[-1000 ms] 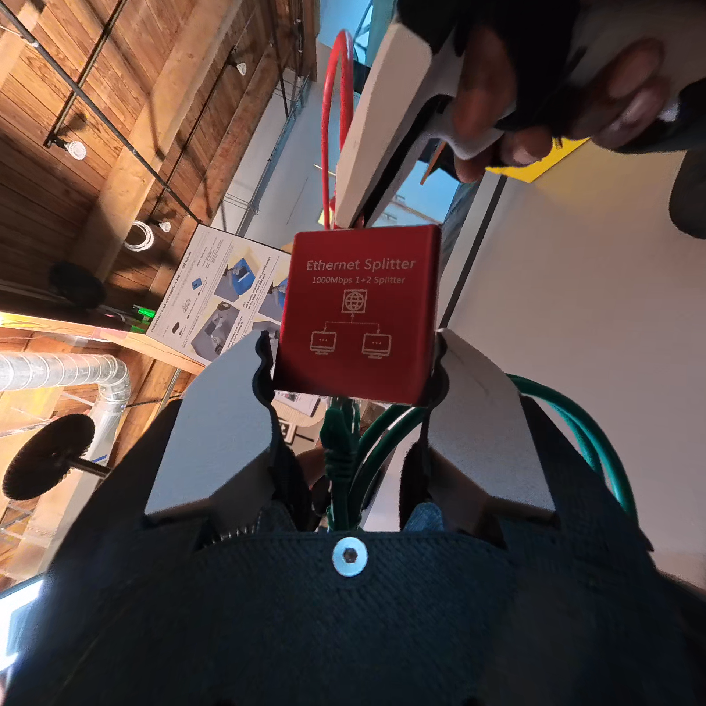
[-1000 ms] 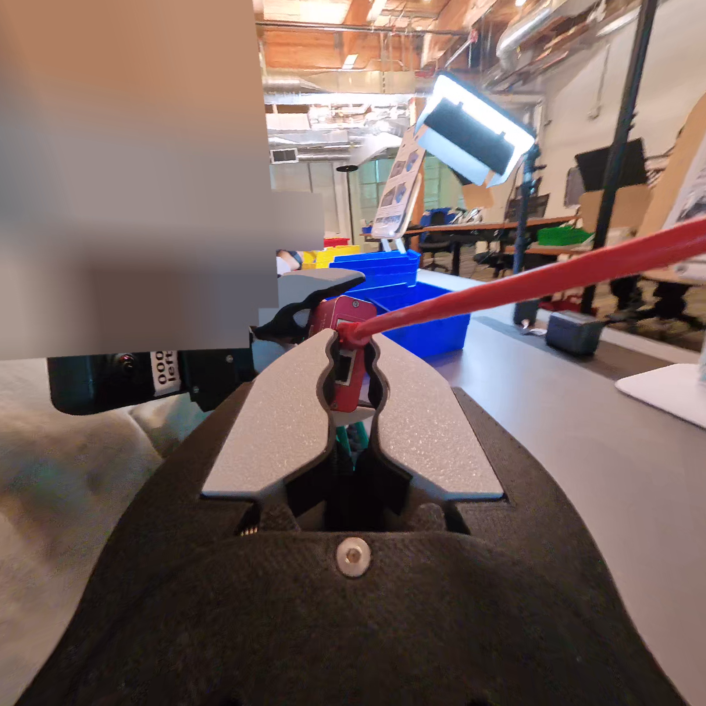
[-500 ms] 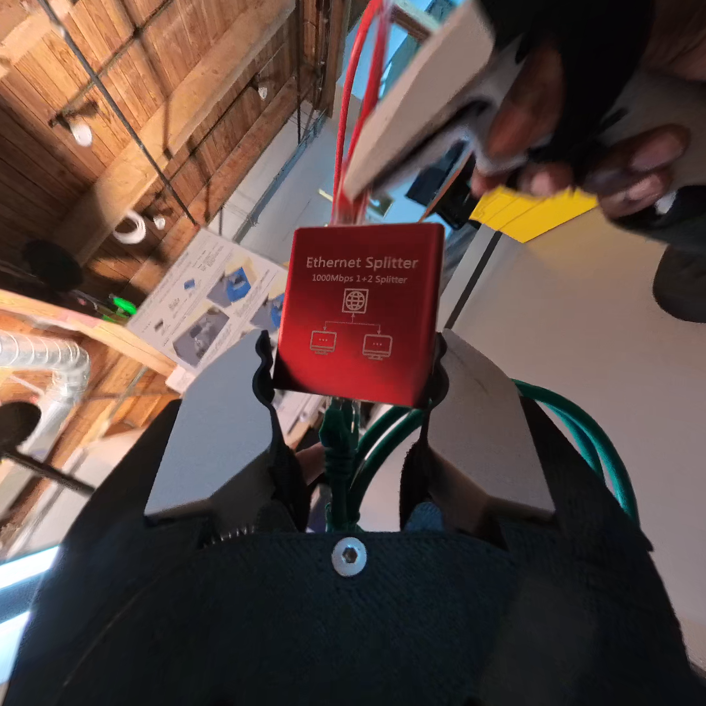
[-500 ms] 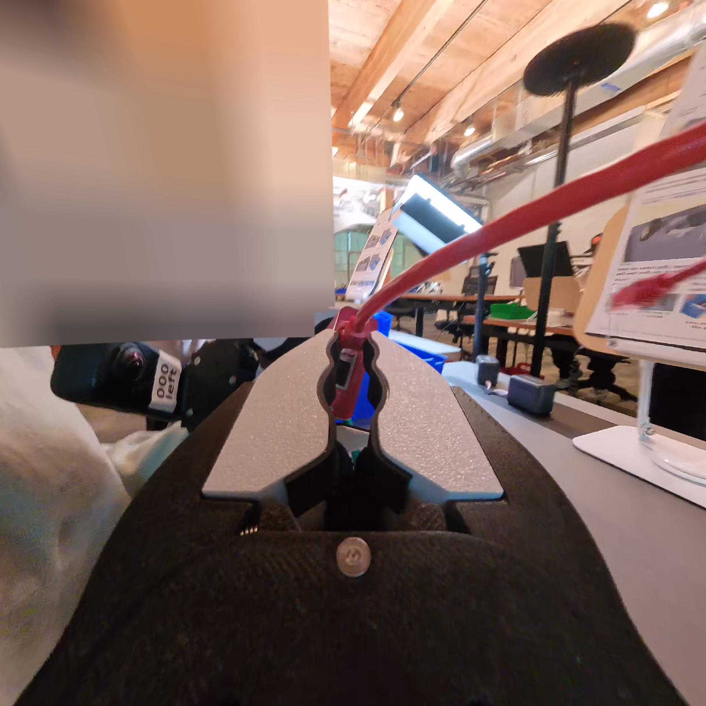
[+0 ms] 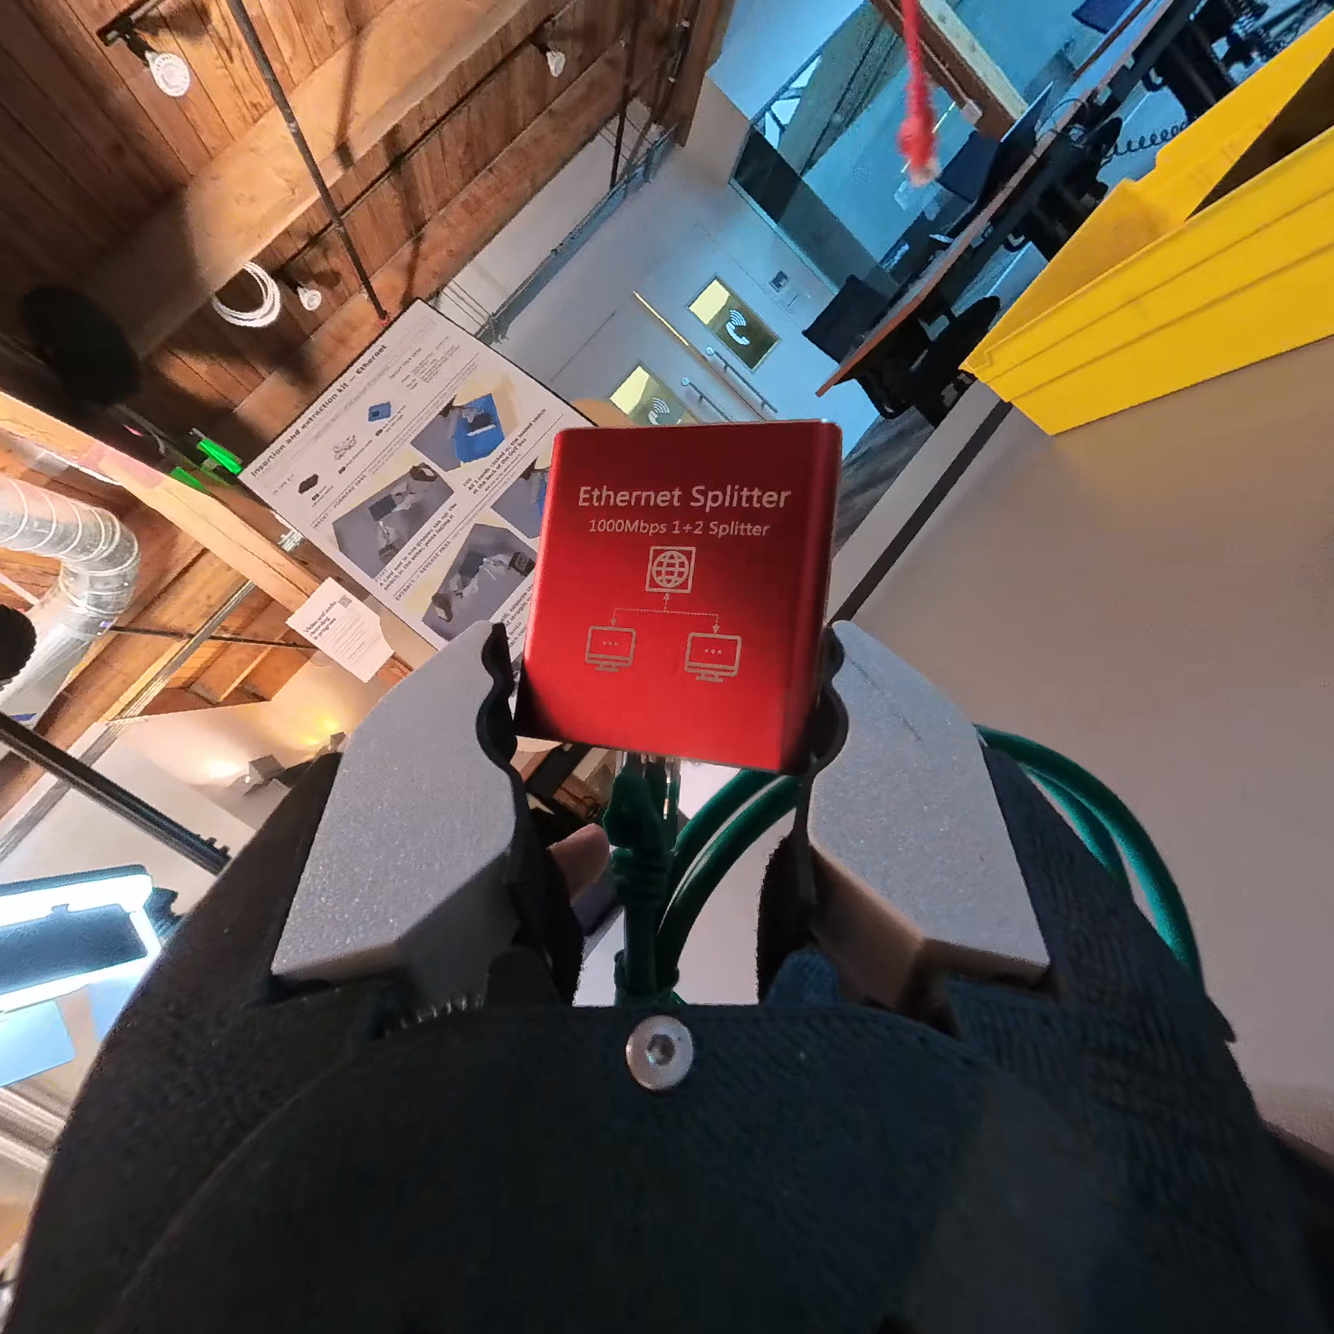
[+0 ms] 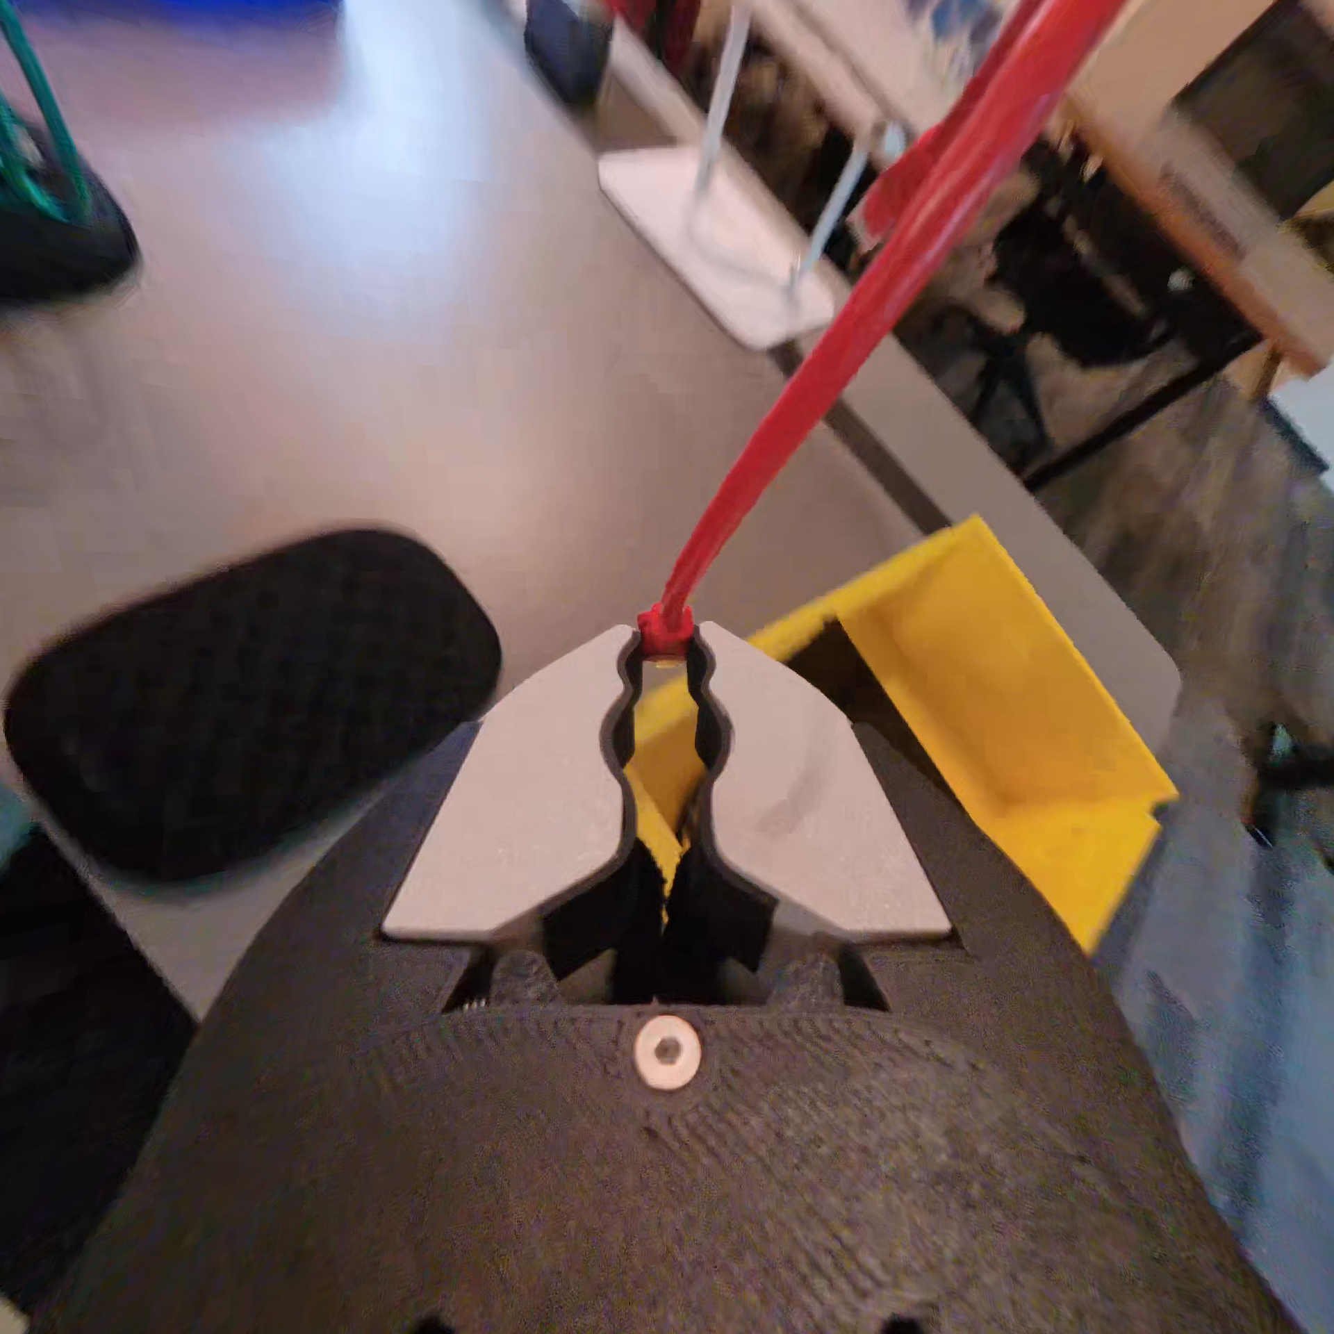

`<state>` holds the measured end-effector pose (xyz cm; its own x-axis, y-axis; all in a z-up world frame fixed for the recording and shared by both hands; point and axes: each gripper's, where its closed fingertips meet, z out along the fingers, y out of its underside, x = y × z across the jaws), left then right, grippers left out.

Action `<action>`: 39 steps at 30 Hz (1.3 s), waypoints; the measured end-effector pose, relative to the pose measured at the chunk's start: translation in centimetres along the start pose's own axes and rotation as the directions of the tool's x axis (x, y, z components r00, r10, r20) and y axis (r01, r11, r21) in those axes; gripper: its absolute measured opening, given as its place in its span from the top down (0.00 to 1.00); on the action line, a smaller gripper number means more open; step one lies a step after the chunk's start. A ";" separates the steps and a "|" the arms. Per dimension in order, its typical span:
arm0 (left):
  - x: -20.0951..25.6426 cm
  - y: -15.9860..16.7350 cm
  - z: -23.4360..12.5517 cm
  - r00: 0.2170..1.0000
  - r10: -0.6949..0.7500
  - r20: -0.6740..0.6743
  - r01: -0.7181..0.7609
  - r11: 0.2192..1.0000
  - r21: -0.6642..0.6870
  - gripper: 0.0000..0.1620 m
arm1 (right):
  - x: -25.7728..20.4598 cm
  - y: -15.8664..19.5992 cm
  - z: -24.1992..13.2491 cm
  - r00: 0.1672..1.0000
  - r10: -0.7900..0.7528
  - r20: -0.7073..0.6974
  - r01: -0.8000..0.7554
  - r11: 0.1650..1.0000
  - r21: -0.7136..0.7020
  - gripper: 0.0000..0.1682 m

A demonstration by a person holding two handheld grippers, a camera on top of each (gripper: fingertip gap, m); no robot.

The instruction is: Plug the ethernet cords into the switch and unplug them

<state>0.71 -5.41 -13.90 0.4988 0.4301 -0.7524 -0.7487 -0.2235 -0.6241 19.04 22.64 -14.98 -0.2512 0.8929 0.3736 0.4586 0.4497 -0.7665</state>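
Note:
My left gripper [image 5: 664, 693] is shut on a red box-shaped switch [image 5: 678, 592], held up in the air with its printed face toward the camera. Green ethernet cords [image 5: 642, 852] are plugged into its near end and loop off to the right. My right gripper [image 6: 665, 642] is shut on the plug [image 6: 665, 638] of a red ethernet cord [image 6: 830, 346], which runs up and to the right. In the left wrist view the loose end of the red cord [image 5: 917, 108] hangs blurred at the top, apart from the switch.
A yellow bin [image 6: 996, 722] sits just beyond my right gripper at the grey table's [image 6: 361, 361] edge, and it shows in the left wrist view [image 5: 1169, 274]. A black oval pad [image 6: 253, 693] lies on the table. A white stand base [image 6: 715, 245] holds a poster [image 5: 404, 476].
My right gripper has pulled the red cord's plug out of the switch and swung away down toward the table and yellow bin. The left gripper still holds the switch.

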 end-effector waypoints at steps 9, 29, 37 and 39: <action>-0.1 -0.1 0.1 1.000 -0.006 -0.002 0.006 1.000 0.003 0.50 | 4.7 10.3 -4.9 0.973 -0.069 0.220 0.175 0.842 -0.510 0.93; -0.1 -0.1 0.3 1.000 0.021 -0.020 -0.022 1.000 -0.014 0.50 | 7.9 18.2 0.0 0.829 0.526 0.191 -0.207 0.605 -0.769 0.73; 0.6 -0.3 0.5 0.999 0.039 -0.029 -0.040 0.999 -0.012 0.50 | 12.2 18.9 2.2 0.964 0.262 -0.051 -0.226 0.699 -0.679 0.79; 0.6 -0.4 0.4 0.999 0.041 -0.029 -0.042 0.999 -0.009 0.50 | 12.5 20.3 2.4 0.968 0.231 -0.095 -0.225 0.647 -0.729 0.80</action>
<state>1.14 -4.73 -13.99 0.4798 0.3952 -0.7834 -0.7647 -0.2493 -0.5942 23.17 42.85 -27.17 -0.0569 0.9704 0.2345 0.9743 0.1053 -0.1992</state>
